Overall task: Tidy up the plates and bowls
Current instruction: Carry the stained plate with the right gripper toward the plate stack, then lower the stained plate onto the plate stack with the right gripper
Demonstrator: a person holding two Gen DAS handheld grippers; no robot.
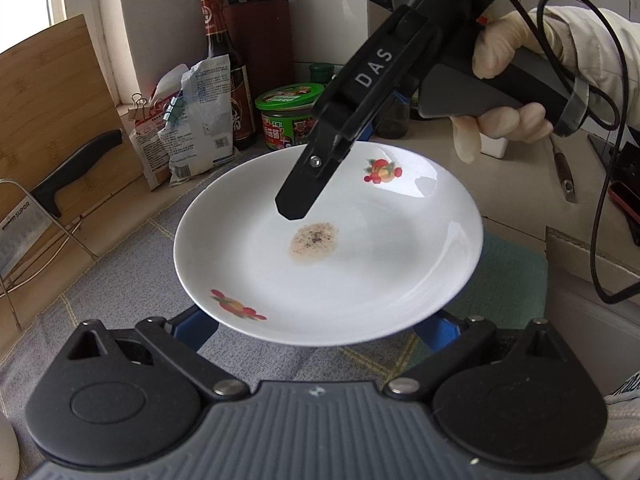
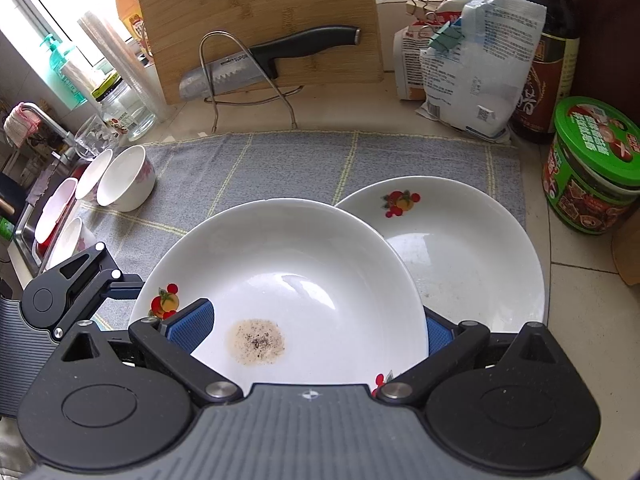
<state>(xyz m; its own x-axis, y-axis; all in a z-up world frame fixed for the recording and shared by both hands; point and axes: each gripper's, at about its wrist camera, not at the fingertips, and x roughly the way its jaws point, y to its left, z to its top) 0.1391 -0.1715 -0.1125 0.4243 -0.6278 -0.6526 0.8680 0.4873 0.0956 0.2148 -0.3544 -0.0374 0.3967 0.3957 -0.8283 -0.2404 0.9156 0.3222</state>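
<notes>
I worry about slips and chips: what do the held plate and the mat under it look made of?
Plate: likely glazed ceramic or porcelain; glossy white with window glare and printed fruit decals. Mat: woven cloth, matte grey with a visible weave and pale yellow grid lines, so probably soft and grippy.

Kitchen setting: daylight entered through a window (image 2: 24,12) at left; white tiled wall (image 1: 328,12) stood behind a pale countertop (image 2: 580,300) partly covered by a grey checked cloth (image 2: 280,168).
</notes>
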